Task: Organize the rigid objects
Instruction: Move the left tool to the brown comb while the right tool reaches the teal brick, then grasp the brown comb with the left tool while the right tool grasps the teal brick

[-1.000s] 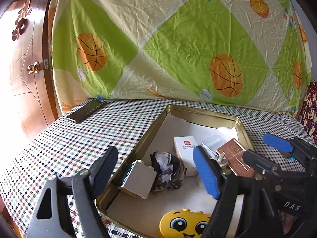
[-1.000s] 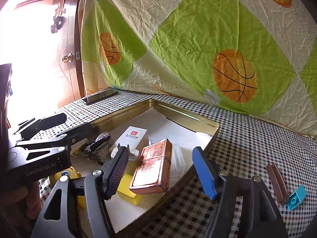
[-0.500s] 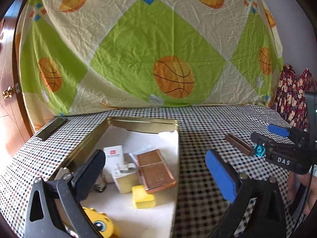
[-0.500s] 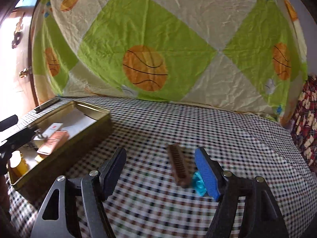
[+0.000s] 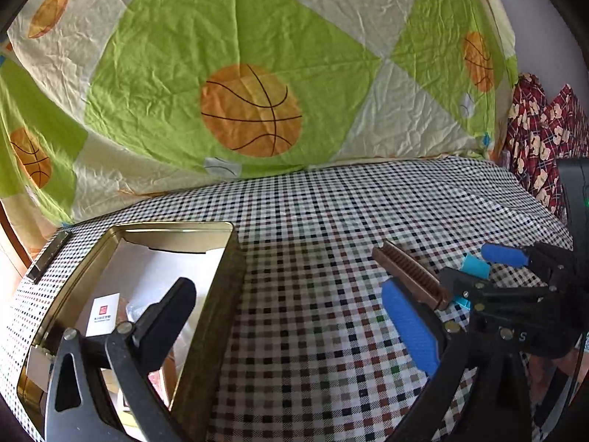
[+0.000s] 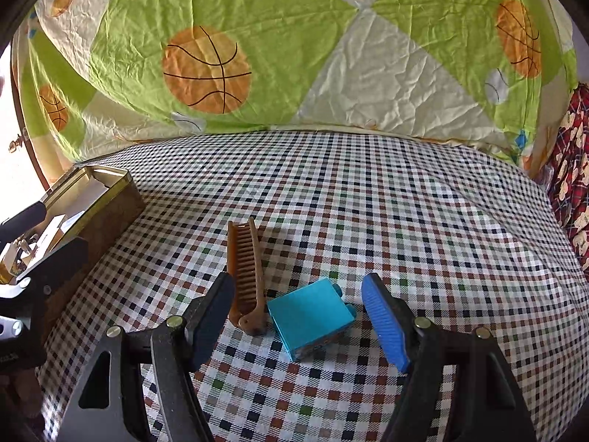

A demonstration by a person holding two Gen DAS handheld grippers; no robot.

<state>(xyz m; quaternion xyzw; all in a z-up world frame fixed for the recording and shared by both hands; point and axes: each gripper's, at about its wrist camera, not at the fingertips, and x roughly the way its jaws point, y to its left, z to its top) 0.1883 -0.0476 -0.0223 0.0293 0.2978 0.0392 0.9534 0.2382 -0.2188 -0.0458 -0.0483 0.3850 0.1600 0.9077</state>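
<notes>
Two loose items: brown folding comb [image 6: 244, 274] and blue toy brick [image 6: 311, 318] lie on the checked tablecloth [image 6: 368, 202], touching or almost touching, well apart from the gold tin [image 6: 106, 202]
Right gripper [image 6: 298, 316]: jaws spread wide, nothing held; low over the cloth, brick sits between the fingers, comb's hinged end just beside the black finger
Left gripper [image 5: 291, 316]: jaws wide apart, empty; black finger over the gold tin's right side, blue finger over the cloth
Tin contents: white carton with red mark [image 5: 101, 318] seen in left view; other small things partly hidden behind the finger, can't name them
Step in hand (judged): right gripper lining up to grab the brick for the tin
How to do it well: centre the brick between the pads; square the pads to its flat sides, since it lies skewed; shift right a little so the black finger clears the comb; close on the body, not the studs; lift straight before travelling left
Risk: black finger may catch the comb and drag it; a corner pinch could twist the hard brick out
Surface: multicolour gingham cloth, slightly rumpled, soft-looking; dark flat slab [image 5: 48, 258], maybe a phone, beyond the tin
Room: basketball-print sheet [image 6: 294, 55] in green and cream hangs behind; red patterned fabric [image 6: 570, 169] at right; bright doorway at far left
</notes>
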